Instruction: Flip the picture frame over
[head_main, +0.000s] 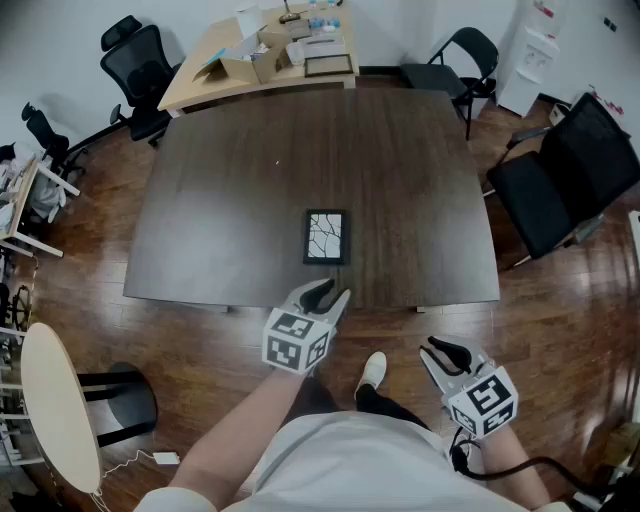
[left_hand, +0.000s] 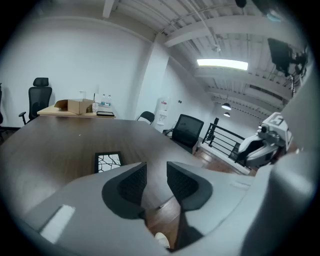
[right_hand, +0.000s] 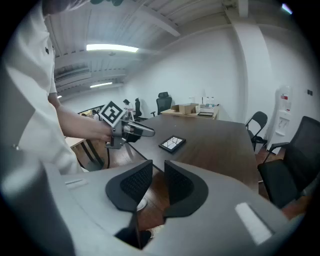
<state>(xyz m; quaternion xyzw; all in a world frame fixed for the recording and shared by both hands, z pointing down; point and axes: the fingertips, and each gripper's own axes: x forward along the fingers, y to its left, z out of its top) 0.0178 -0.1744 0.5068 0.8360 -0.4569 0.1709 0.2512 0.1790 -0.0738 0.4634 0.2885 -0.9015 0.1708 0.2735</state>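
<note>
The picture frame (head_main: 326, 237) lies flat on the dark wooden table (head_main: 230, 190), near its front edge, with a white picture crossed by black lines facing up. It also shows as the frame (left_hand: 108, 161) in the left gripper view and the frame (right_hand: 172, 144) in the right gripper view. My left gripper (head_main: 328, 296) hovers over the table's front edge just short of the frame, jaws close together and empty (left_hand: 156, 167). My right gripper (head_main: 446, 351) hangs lower right over the floor, off the table, jaws also close together and empty (right_hand: 157, 169).
A light wooden table (head_main: 200, 82) with cardboard boxes and a second dark frame (head_main: 329, 66) adjoins the far side. Black chairs stand at the right (head_main: 565, 175), far right (head_main: 468, 55) and far left (head_main: 140, 65). A round pale table (head_main: 60, 400) is at lower left.
</note>
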